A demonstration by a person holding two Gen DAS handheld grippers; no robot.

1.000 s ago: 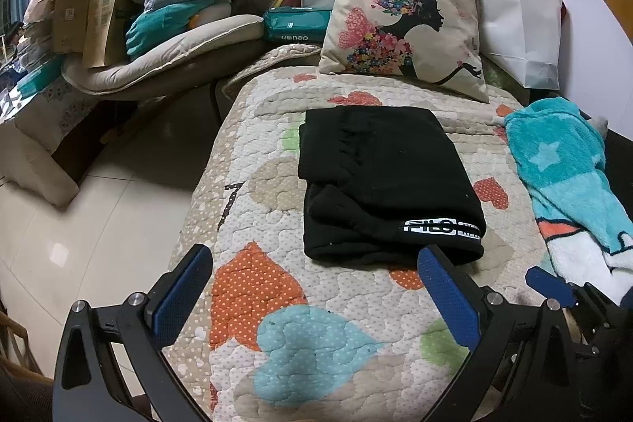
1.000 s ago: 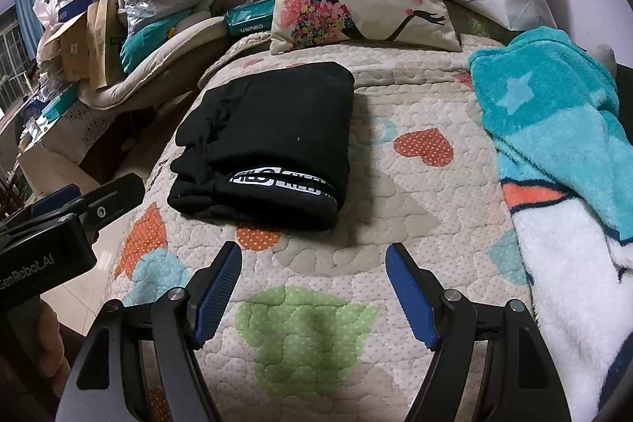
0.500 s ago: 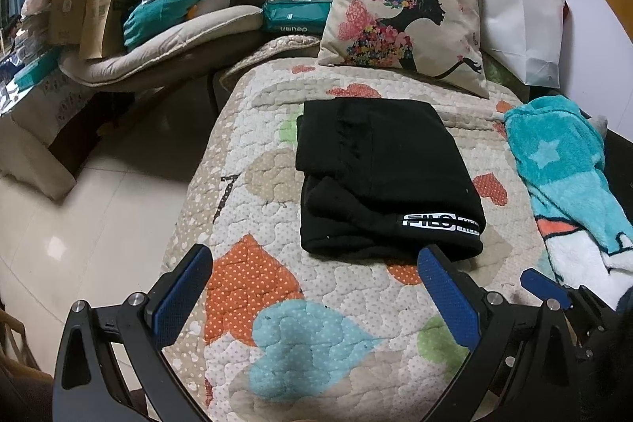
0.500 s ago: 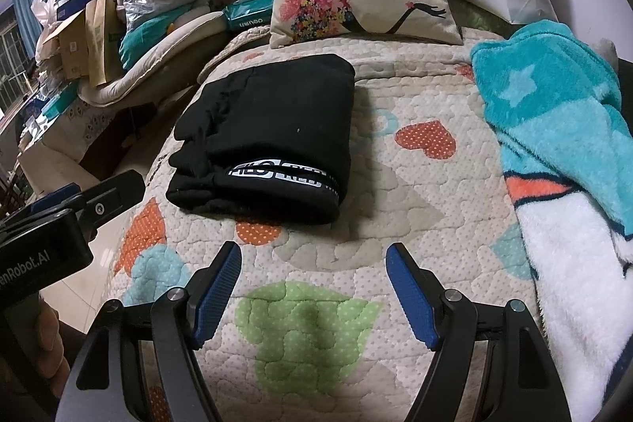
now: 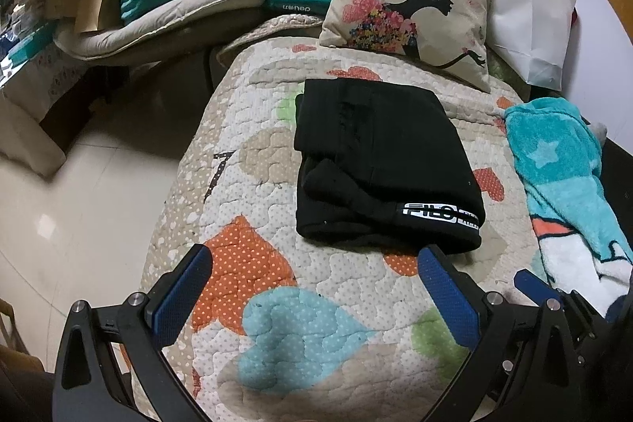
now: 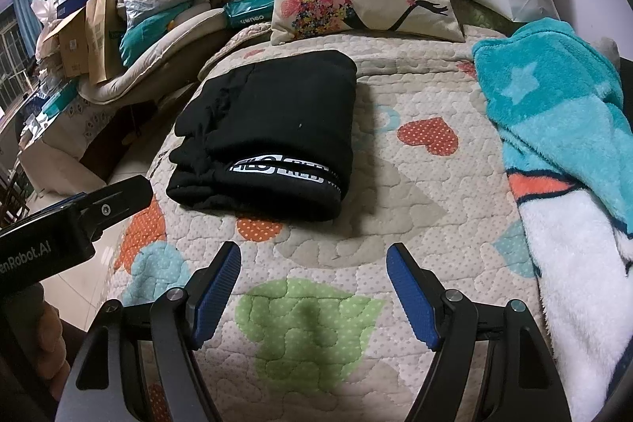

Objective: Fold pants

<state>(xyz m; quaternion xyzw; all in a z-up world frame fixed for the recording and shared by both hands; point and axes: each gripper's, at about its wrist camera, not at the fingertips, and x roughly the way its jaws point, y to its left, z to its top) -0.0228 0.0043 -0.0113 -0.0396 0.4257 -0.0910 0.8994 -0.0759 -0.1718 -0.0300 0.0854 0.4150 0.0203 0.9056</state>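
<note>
Black pants (image 5: pixel 379 161) lie folded into a compact rectangle on the quilted heart-pattern bed cover (image 5: pixel 277 303), with a white-lettered waistband at the near edge. They also show in the right wrist view (image 6: pixel 273 137). My left gripper (image 5: pixel 314 263) is open and empty, above the cover short of the pants' near edge. My right gripper (image 6: pixel 312 256) is open and empty, above the cover just in front of the pants. The left gripper's body (image 6: pixel 67 228) shows at the left of the right wrist view.
A printed cushion (image 5: pixel 411 22) and a white pillow (image 5: pixel 530 22) lie at the bed's head. A teal star blanket (image 6: pixel 561 129) covers the right side. Boxes, bags and a padded seat (image 5: pixel 158 26) crowd the left; tiled floor (image 5: pixel 79 204) lies beside the bed.
Both grippers have drawn back slightly from the folded pants and stayed open. The pants have not moved.
</note>
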